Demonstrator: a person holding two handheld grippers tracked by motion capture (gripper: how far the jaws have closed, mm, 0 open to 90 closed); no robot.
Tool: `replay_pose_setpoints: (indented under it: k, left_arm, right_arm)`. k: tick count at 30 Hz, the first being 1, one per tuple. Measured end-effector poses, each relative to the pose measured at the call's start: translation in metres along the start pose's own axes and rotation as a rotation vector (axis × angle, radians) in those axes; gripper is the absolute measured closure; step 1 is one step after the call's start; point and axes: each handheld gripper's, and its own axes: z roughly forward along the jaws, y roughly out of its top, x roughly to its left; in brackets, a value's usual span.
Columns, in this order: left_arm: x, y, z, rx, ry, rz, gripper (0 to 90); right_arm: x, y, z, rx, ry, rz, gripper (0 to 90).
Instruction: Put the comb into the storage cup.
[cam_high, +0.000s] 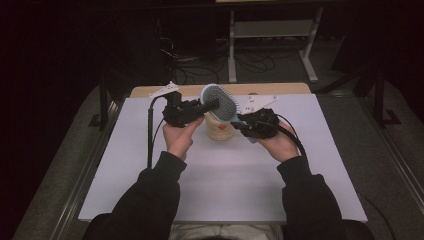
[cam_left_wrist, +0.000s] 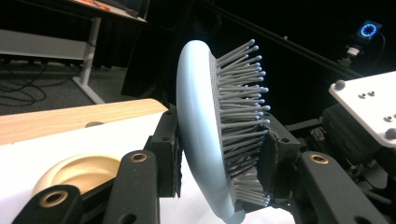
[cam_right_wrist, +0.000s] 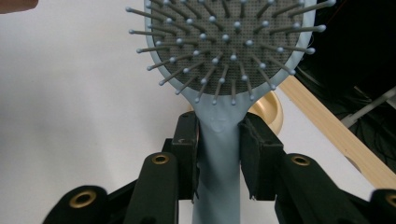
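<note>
Hairbrush, pale blue plastic with grey bristles (cam_high: 220, 102), hangs above a cream cup (cam_high: 219, 129) on the white table (cam_high: 150, 165). The left gripper (cam_left_wrist: 219, 163) pinches its oval head, one pad on the bristles; the right gripper (cam_right_wrist: 218, 154) clamps its handle. Bristles could flex, letting the head slip or twist. No readable writing or brand anywhere.

Cream cup (cam_high: 218, 128) upright on white table (cam_high: 225, 180).
</note>
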Motion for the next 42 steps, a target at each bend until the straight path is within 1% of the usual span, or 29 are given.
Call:
replay_pose_setpoints:
  k: [4, 6, 8, 9, 12, 15, 16, 18, 19, 20, 24, 26, 29, 32, 34, 36, 40, 42]
  left_arm:
    - [-0.001, 0.003, 0.002, 0.014, -0.008, 0.017, 57.6]
    - [-0.001, 0.005, 0.003, 0.011, -0.009, 0.018, 57.7]
    - [0.0, 0.006, 0.003, 0.012, -0.014, 0.02, 57.7]
    - [0.001, 0.007, 0.003, 0.011, -0.014, 0.015, 57.7]
    - [0.002, 0.011, 0.002, 0.006, -0.012, 0.019, 57.5]
    - [0.003, 0.015, 0.002, 0.01, -0.015, 0.035, 57.6]
    - [0.003, 0.017, 0.002, 0.014, -0.013, 0.041, 57.6]
    - [0.004, 0.019, 0.002, 0.015, -0.008, 0.05, 57.5]
    - [0.004, 0.02, 0.002, 0.014, -0.005, 0.05, 57.5]
    - [0.005, 0.021, 0.002, 0.013, -0.004, 0.048, 57.5]
    - [0.006, 0.024, 0.001, 0.003, -0.01, 0.044, 57.6]
    - [0.007, 0.025, 0.001, 0.001, -0.008, 0.045, 57.5]
    - [0.009, 0.026, 0.001, -0.004, -0.012, 0.041, 57.6]
    - [0.009, 0.028, 0.001, -0.003, -0.006, 0.048, 57.7]
    - [0.01, 0.03, 0.001, -0.007, -0.006, 0.046, 57.6]
    - [0.01, 0.032, 0.001, -0.012, -0.006, 0.046, 57.6]
    - [0.012, 0.033, 0.001, -0.008, -0.006, 0.047, 57.7]
    - [0.013, 0.034, 0.001, -0.006, -0.003, 0.052, 57.7]
  right_arm:
    - [-0.005, -0.001, 0.001, 0.005, 0.007, 0.03, 56.4]
    - [-0.007, -0.002, 0.0, 0.007, 0.015, 0.041, 51.3]
    - [-0.009, -0.004, 0.001, 0.018, 0.033, 0.049, 45.6]
    - [-0.01, -0.005, 0.002, 0.022, 0.034, 0.054, 42.7]
    - [-0.013, -0.008, 0.001, 0.027, 0.037, 0.083, 34.6]
    - [-0.017, -0.011, 0.0, 0.042, 0.043, 0.128, 25.7]
    - [-0.018, -0.012, 0.0, 0.05, 0.035, 0.141, 23.0]
    - [-0.021, -0.016, 0.0, 0.066, 0.031, 0.162, 14.6]
    - [-0.022, -0.018, -0.001, 0.075, 0.028, 0.174, 12.3]
    - [-0.024, -0.02, -0.001, 0.078, 0.031, 0.182, 11.9]
    - [-0.03, -0.029, -0.007, 0.076, 0.003, 0.203, 2.3]
    - [-0.032, -0.032, -0.011, 0.068, -0.001, 0.204, 0.0]
    - [-0.035, -0.038, -0.017, 0.046, 0.001, 0.221, 0.0]
    - [-0.038, -0.044, -0.021, 0.031, -0.007, 0.236, 0.0]
    - [-0.04, -0.049, -0.023, 0.019, 0.0, 0.253, 0.0]
    - [-0.041, -0.054, -0.025, 0.011, 0.002, 0.256, 0.0]
    - [-0.041, -0.064, -0.027, 0.024, 0.007, 0.265, 0.0]
    - [-0.042, -0.069, -0.029, 0.018, 0.006, 0.275, 0.0]
